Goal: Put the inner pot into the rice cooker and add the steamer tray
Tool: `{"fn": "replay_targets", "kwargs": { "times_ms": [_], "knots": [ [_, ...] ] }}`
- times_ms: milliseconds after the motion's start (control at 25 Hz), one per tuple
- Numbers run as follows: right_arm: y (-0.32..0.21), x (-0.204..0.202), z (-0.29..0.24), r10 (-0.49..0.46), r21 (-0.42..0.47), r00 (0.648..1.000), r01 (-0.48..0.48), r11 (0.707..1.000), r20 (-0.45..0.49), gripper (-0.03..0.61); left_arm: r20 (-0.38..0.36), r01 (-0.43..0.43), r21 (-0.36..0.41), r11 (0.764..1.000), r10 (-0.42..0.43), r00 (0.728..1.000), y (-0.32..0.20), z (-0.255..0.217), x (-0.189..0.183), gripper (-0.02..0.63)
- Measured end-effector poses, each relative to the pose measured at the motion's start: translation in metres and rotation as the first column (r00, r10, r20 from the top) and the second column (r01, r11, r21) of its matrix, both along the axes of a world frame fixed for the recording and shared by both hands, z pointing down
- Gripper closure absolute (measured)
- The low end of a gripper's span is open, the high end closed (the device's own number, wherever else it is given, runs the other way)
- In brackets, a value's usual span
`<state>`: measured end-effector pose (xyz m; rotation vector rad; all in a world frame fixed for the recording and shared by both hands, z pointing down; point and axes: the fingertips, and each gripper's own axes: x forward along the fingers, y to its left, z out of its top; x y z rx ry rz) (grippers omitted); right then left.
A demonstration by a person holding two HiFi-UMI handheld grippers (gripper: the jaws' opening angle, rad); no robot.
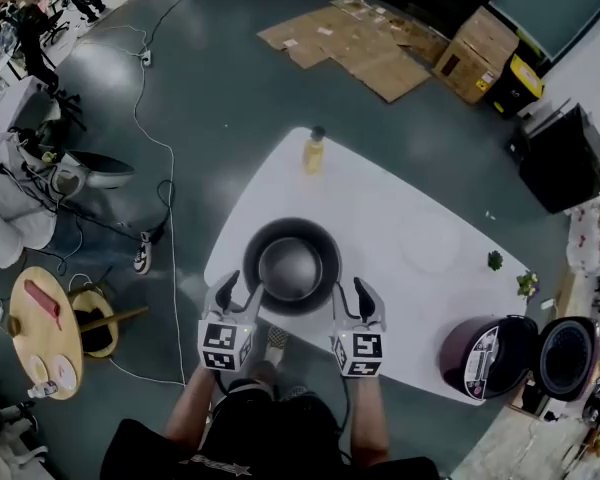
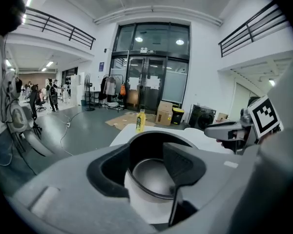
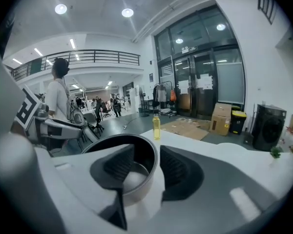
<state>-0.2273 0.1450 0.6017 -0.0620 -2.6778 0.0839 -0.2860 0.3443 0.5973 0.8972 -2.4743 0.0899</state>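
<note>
The inner pot [image 1: 291, 265], dark outside and grey inside, stands on the white table [image 1: 380, 203] near its front edge. My left gripper [image 1: 238, 293] is open beside the pot's left side, and my right gripper [image 1: 350, 296] is open beside its right side. In the left gripper view the pot [image 2: 151, 179] shows through the gap of the open gripper [image 2: 146, 167]. In the right gripper view the pot's wall [image 3: 142, 182] lines up with the gap of the open gripper [image 3: 149, 168]. No pad presses on it. The purple rice cooker [image 1: 485, 356] stands at the table's right end, its lid [image 1: 567, 356] open.
A yellow bottle [image 1: 313, 153] stands at the table's far edge. A faint round white thing [image 1: 427, 245] lies right of the pot. Small green plants [image 1: 494, 260] sit near the right edge. Cables, cardboard and a round wooden side table [image 1: 45, 333] are on the floor around.
</note>
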Motion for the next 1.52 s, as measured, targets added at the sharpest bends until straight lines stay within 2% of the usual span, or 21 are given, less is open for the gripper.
{"fn": "replay_targets", "kwargs": {
  "times_ms": [80,200,760,840,920,1040,1120,1240,1400,1520],
  "knots": [
    [0.0,-0.005,0.011,0.004,-0.016,1.0,-0.004,1.0,-0.025,0.368,-0.03,-0.004,-0.012,1.0,0.004,1.0,-0.001,0.011,-0.005,0.364],
    [0.001,-0.012,0.026,0.003,-0.041,0.998,-0.005,0.999,-0.063,0.344,-0.069,-0.007,-0.035,0.999,0.004,0.998,-0.001,0.027,-0.012,0.329],
    [0.001,-0.023,0.083,0.011,-0.082,0.979,-0.028,0.996,-0.204,0.344,-0.196,-0.029,-0.118,0.993,0.006,0.98,0.001,0.084,-0.029,0.327],
    [0.003,-0.022,0.087,0.01,-0.092,0.976,-0.031,0.995,-0.219,0.344,-0.213,-0.038,-0.129,0.991,0.009,0.977,0.003,0.091,-0.028,0.334],
    [0.004,-0.021,0.09,0.005,-0.098,0.974,-0.028,0.995,-0.228,0.37,-0.222,-0.048,-0.133,0.99,0.017,0.975,0.003,0.094,-0.027,0.357],
    [0.009,-0.022,0.09,-0.008,-0.102,0.971,-0.017,0.995,-0.239,0.439,-0.215,-0.071,-0.142,0.987,0.039,0.976,0.001,0.094,-0.026,0.389],
    [0.01,-0.022,0.091,0.002,-0.099,0.968,-0.028,0.995,-0.249,0.446,-0.203,-0.082,-0.152,0.985,0.05,0.978,0.0,0.093,-0.026,0.431],
    [0.008,-0.02,0.092,0.033,-0.095,0.964,-0.06,0.994,-0.263,0.459,-0.214,-0.078,-0.148,0.986,0.045,0.976,-0.001,0.094,-0.025,0.449],
    [0.008,-0.015,0.091,0.06,-0.091,0.962,-0.087,0.992,-0.266,0.46,-0.214,-0.081,-0.157,0.984,0.046,0.976,0.0,0.093,-0.022,0.459],
    [0.005,-0.013,0.084,0.075,-0.092,0.966,-0.101,0.991,-0.249,0.462,-0.183,-0.088,-0.155,0.984,0.059,0.981,-0.003,0.081,-0.024,0.46]
  ]
}}
